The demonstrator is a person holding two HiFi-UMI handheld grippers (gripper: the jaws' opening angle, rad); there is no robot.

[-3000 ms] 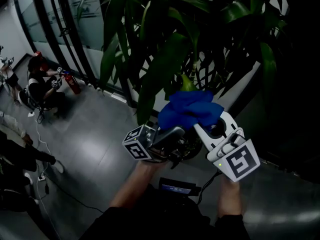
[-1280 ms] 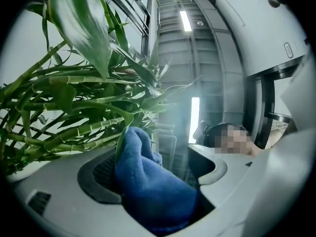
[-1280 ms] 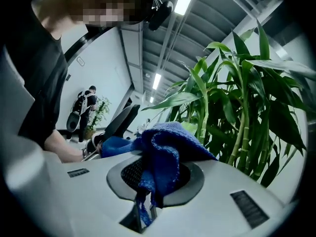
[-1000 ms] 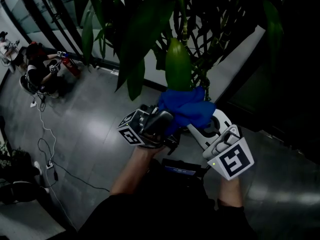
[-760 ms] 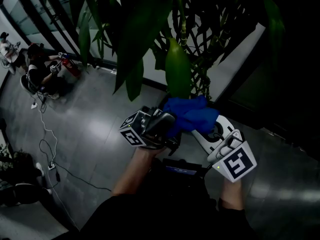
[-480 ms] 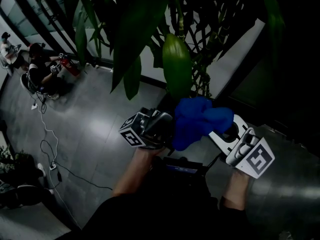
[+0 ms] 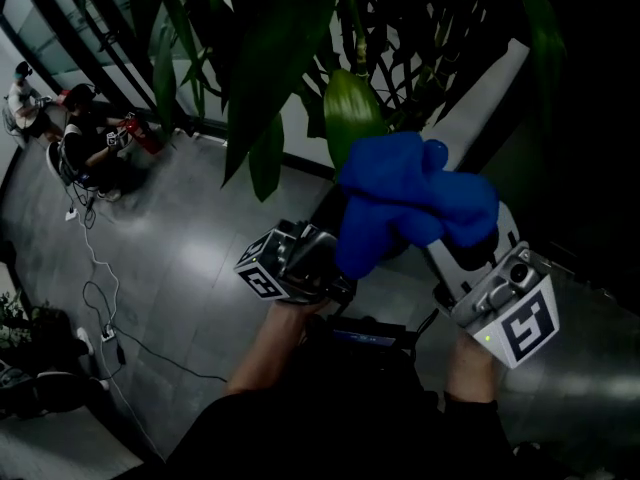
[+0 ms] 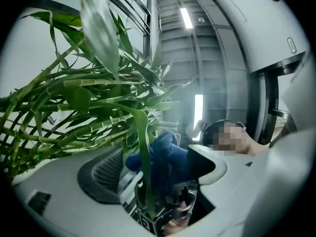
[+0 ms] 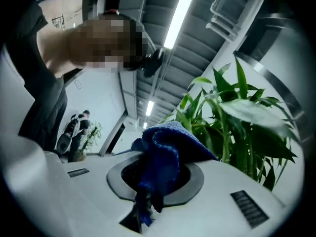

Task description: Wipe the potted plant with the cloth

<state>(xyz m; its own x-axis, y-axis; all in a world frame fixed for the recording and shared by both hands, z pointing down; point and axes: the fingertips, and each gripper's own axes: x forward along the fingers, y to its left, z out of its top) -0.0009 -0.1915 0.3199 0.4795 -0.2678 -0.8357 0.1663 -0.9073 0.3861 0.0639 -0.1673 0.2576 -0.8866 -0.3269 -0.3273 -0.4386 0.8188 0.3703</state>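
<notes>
The potted plant (image 7: 300, 38) spreads dark green leaves and bamboo-like stems across the top of the head view. One broad leaf (image 7: 350, 118) hangs toward me. My right gripper (image 7: 465, 253) is shut on a bunched blue cloth (image 7: 410, 203), held just right of that leaf's tip. In the right gripper view the cloth (image 9: 165, 149) drapes over the grey pad, with the plant (image 9: 237, 117) behind. My left gripper (image 7: 325, 243) sits below the leaf, pointing up. Its jaws stand wide in the left gripper view, with a narrow leaf (image 8: 143, 152) running between them, unpressed, and the cloth (image 8: 168, 157) beyond.
Grey tiled floor (image 7: 190, 258) lies below. People crouch at the far left (image 7: 85, 148) beside a red extinguisher (image 7: 145, 140). Cables (image 7: 95, 268) trail over the floor. A glass wall with dark frames (image 7: 80, 38) runs behind. A white wall (image 7: 470, 98) stands behind the plant.
My right gripper has risen with the cloth from below the leaf tip to beside it and tilted upward. The left gripper has stayed where it was.
</notes>
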